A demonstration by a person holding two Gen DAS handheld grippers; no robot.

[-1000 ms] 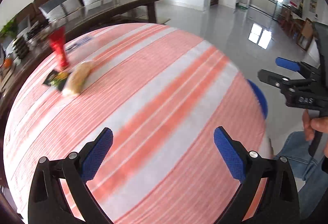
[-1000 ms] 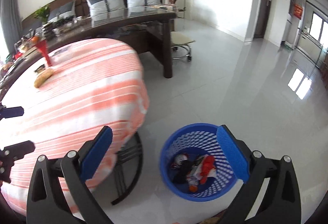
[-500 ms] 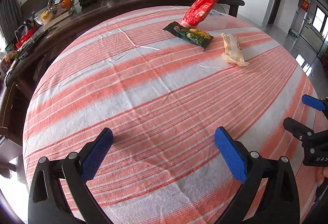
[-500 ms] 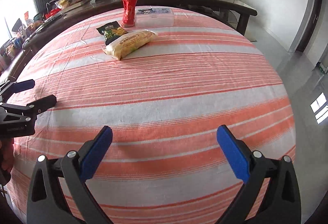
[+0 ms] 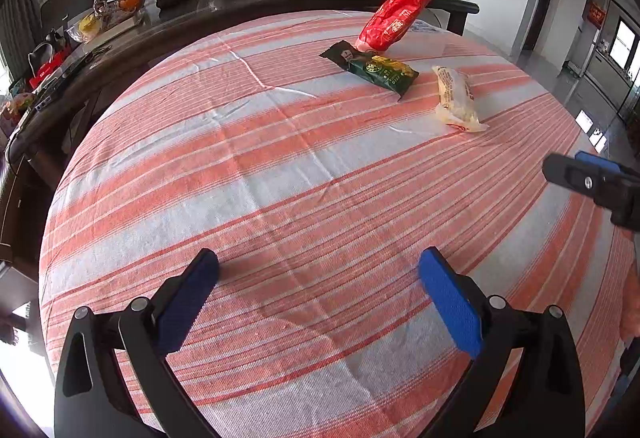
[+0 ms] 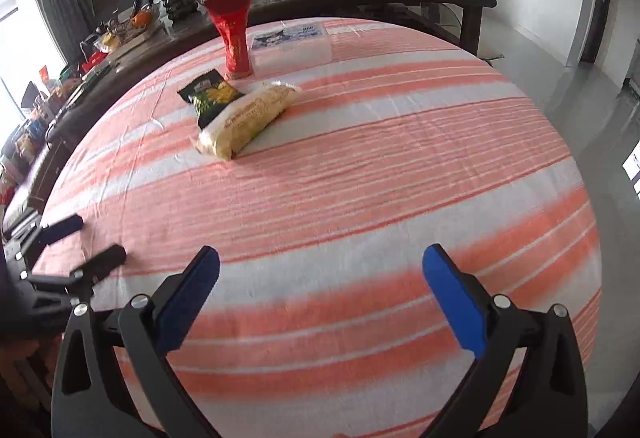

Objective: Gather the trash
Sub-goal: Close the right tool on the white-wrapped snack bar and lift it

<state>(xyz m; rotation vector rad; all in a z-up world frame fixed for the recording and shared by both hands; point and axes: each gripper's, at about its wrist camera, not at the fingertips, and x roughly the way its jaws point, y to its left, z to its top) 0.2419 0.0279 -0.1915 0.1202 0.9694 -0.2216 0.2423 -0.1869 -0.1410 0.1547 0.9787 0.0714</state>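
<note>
While both pairs of jaws stand spread wide with nothing between them, the left gripper (image 5: 318, 282) and the right gripper (image 6: 320, 278) hover over the near part of the striped tablecloth (image 5: 280, 197). The trash lies well beyond the jaws, across the table: a pale yellow packet (image 6: 248, 119) nearest, touching a dark green wrapper (image 6: 210, 97) just behind it. Farther still, a red bag (image 6: 234, 33) stands upright, with a white box (image 6: 294, 43) beside it.
</note>
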